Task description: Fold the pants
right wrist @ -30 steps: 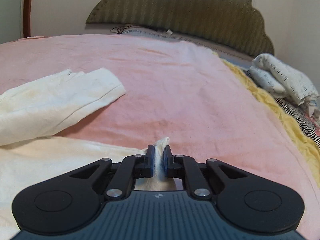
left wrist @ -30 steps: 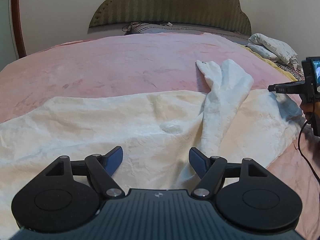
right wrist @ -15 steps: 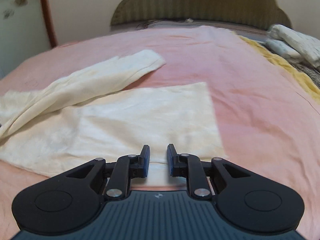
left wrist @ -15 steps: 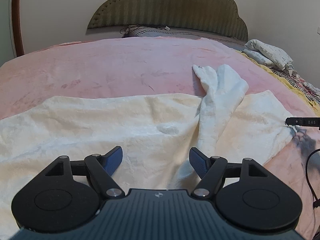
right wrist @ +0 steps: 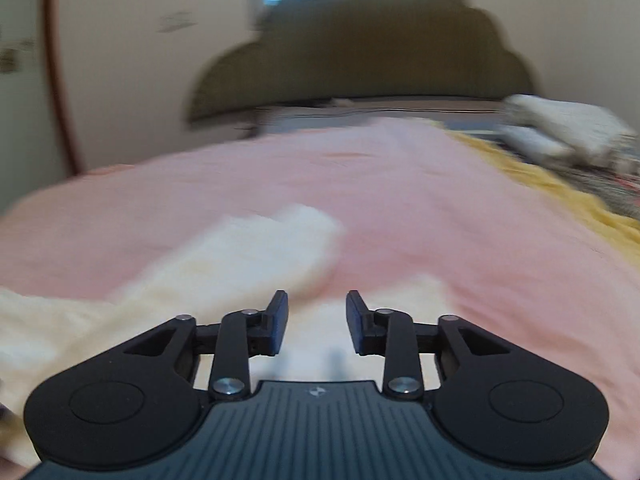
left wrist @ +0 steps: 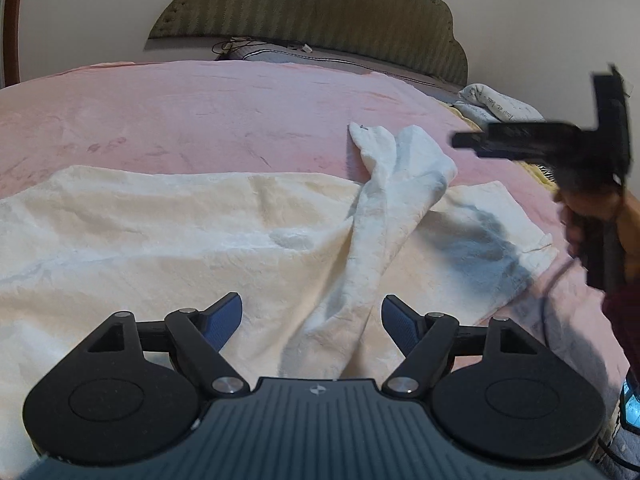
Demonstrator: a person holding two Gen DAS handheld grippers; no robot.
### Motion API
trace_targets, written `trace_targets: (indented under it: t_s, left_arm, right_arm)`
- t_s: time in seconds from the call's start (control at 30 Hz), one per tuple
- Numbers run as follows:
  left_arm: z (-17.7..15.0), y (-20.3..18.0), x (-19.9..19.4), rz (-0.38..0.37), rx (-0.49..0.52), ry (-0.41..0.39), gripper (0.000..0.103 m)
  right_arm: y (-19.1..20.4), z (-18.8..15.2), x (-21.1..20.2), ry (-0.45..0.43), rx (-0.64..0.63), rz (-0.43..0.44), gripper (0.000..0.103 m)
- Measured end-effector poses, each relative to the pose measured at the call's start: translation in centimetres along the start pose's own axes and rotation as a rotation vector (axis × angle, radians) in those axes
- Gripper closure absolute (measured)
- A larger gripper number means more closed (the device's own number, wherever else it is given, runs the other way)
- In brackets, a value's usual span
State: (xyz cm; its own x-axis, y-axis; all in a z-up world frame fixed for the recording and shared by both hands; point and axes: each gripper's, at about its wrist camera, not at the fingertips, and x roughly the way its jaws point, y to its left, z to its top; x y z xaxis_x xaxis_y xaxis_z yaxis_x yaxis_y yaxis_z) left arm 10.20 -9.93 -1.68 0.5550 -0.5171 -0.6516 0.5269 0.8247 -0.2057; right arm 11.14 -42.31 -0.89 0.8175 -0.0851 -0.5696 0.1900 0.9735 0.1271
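Cream-white pants (left wrist: 180, 240) lie spread across the pink bed. One leg (left wrist: 392, 184) is crumpled and runs up and to the right over the other. My left gripper (left wrist: 312, 316) is open and empty, low over the near part of the pants. My right gripper (right wrist: 317, 316) is open and empty above the pants' right end; it also shows in the left wrist view (left wrist: 520, 142), lifted above the cloth. The right wrist view is blurred; the pants (right wrist: 224, 272) show there as a pale patch.
The pink blanket (left wrist: 200, 120) covers the bed. A dark padded headboard (left wrist: 320, 28) stands at the far end. A patterned white pillow (left wrist: 500, 106) and a yellow cover (right wrist: 560, 184) lie at the far right. A cable (left wrist: 548, 300) hangs by the right hand.
My right gripper let go of the pants' edge, opened wider and rose above the cloth, swinging its view. The left gripper stayed open and almost still.
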Motion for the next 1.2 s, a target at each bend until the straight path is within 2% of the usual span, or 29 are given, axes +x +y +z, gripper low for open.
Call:
trace_targets:
  t_s: [0.07,0.2,0.3,0.37,0.4,0.5,0.57,0.7,0.83,1.03,1.2]
  left_arm:
    - [0.0,-0.3,0.1,0.003,0.02,0.004,0.024]
    - [-0.2,-0.7,0.5,0.024,0.055,0.009,0.024]
    - [-0.2,-0.7,0.7,0.017,0.061,0.006,0.024]
    - [-0.1,-0.9,0.8,0.017,0.07,0.0,0.024]
    - [0.0,-1.0,0.8,0.02,0.08,-0.005,0.024]
    - [0.2,-1.5,1.2,0.047,0.121,-0.012,0.024]
    - [0.4,-2.2,1.6,0.053,0.157,-0.017,0.024]
    - [0.3,-3.9,2.2,0.077,0.243,-0.027,0.026]
    - [-0.1,-5.2,3.2,0.092,0.293,-0.03,0.029]
    - [-0.8,-6.1,3.8,0.107,0.331,-0.033,0.028]
    - [-1.3,-7.4,4.4,0.122,0.393,-0.035,0.028]
  right_arm:
    - [3.2,2.0,3.5,0.02,-0.025,0.028,0.032]
    - [7.4,4.4,11.0,0.129,-0.034,-0.032,0.03]
    - [8.1,4.3,15.4,0.241,-0.033,-0.112,0.03]
    - [7.9,3.8,16.4,0.261,-0.068,-0.139,0.033]
    - [7.6,3.2,16.4,0.252,-0.088,-0.141,0.052]
    - [5.8,2.8,14.9,0.21,-0.04,-0.146,0.091]
    - [4.1,2.6,13.1,0.155,0.02,-0.122,0.093]
    - [-0.8,1.8,7.4,0.025,0.246,-0.028,0.094]
    - [-5.6,0.3,1.6,-0.063,0.399,0.036,0.094]
    - [-9.7,-3.9,-2.9,-0.074,0.502,0.018,0.094]
    - [-12.4,-7.5,-2.5,-0.023,0.659,0.055,0.091]
